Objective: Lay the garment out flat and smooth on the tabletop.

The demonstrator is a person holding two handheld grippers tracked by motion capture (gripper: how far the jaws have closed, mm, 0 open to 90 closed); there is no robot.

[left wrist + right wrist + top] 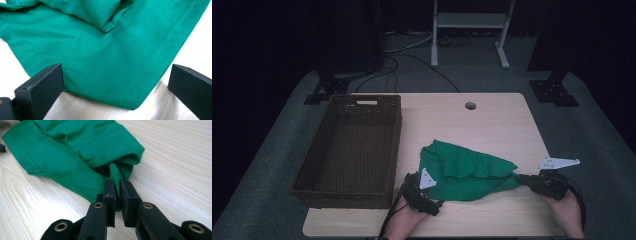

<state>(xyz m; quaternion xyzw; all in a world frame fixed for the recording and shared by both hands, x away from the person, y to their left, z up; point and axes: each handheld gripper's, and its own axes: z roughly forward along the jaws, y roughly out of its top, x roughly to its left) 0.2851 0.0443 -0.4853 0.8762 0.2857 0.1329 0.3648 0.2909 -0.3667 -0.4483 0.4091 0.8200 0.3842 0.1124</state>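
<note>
The crumpled green knit cloth [464, 170] lies low and centre in the high view, on the pale wooden table [492, 120]. The right gripper [117, 192] pinches a bunched fold at the cloth's right end, jaws nearly closed. The left gripper [115, 85] stands wide over a hemmed corner, its pads not pressing. A dark brown woven basket [312, 165] sits at left.

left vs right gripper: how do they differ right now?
The left gripper has its jaws spread wide, either side of a hemmed corner of the green cloth without pinching it; the right gripper is shut on a bunched fold of the cloth. In the high view the left gripper sits beside the basket, the right one at the cloth's far end. Both are black.
</note>
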